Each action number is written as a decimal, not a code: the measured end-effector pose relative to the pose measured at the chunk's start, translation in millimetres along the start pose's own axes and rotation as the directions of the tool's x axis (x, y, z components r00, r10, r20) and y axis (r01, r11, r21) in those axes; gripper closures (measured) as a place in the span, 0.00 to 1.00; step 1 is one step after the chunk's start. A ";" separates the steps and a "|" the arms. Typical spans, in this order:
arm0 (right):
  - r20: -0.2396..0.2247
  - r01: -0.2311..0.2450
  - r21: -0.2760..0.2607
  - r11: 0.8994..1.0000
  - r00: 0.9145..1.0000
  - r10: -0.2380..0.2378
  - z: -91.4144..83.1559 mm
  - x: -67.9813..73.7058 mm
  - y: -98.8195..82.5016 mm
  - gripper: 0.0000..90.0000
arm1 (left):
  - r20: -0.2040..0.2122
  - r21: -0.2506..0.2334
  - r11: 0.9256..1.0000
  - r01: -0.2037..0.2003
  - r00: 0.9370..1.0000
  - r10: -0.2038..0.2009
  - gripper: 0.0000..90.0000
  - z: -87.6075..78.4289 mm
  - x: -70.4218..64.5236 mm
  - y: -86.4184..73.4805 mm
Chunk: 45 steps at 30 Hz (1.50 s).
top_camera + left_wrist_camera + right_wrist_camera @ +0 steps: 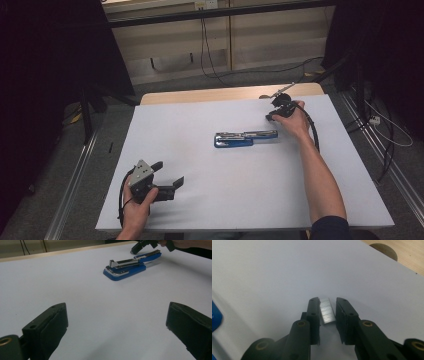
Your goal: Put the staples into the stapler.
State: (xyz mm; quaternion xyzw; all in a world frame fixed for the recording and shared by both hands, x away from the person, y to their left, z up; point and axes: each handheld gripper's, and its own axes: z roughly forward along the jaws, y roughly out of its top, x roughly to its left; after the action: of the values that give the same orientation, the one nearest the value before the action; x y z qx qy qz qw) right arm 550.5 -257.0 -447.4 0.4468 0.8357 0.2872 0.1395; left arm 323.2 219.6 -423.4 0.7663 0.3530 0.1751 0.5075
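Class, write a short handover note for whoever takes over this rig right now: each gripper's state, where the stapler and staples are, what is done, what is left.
Left gripper: open, holding nothing, near the table's front left.
Right gripper: jaws astride the strip of staples on the white table, a slight gap on one side, not yet gripped.
Blue stapler: lying opened out mid-table, apart from both grippers.
Done: stapler opened, strip straddled.
Left: probably grip the strip, load it, close the stapler.

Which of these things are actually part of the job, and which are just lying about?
Part of the job:
- staple strip, lying between the right gripper jaws, a gap on one side
- blue stapler, opened flat on the table

Just about:
- left gripper, open and idle
- cables on the floor
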 end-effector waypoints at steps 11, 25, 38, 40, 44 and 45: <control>0.005 0.004 0.017 1.000 1.000 -0.004 0.1 3.1 2.2 0.88 | 0.002 0.000 1.000 -0.006 1.000 0.006 0.05 0.5 0.5 0.1; 0.002 -0.011 -0.010 1.000 1.000 0.011 -5.5 5.8 2.4 0.88 | -0.003 0.001 1.000 -0.002 1.000 0.002 0.05 -0.2 0.8 0.3; -0.026 -0.001 -0.058 0.998 1.000 0.000 -15.5 11.2 -1.1 0.88 | -0.002 0.002 1.000 -0.006 1.000 0.006 0.05 0.6 1.7 -0.3; -0.034 -0.007 -0.071 0.997 0.999 0.005 -18.1 12.1 -0.8 0.88 | -0.004 0.006 1.000 -0.004 1.000 0.004 0.05 1.0 1.7 -0.5; -0.043 -0.005 -0.111 0.994 0.999 0.000 -23.2 13.4 -0.7 0.88 | 0.002 -0.003 1.000 0.001 1.000 -0.001 0.05 0.6 1.2 0.0; -0.047 -0.009 -0.116 0.993 0.999 0.003 -24.4 13.8 -0.6 0.88 | 0.001 -0.004 1.000 0.003 1.000 -0.003 0.05 0.3 1.0 0.5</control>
State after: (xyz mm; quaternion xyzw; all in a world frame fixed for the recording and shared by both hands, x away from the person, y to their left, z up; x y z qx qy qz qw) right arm 530.4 -254.5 -428.1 0.4335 0.8193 0.3463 0.1448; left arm 324.2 220.0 -423.2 0.7650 0.3533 0.1746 0.5093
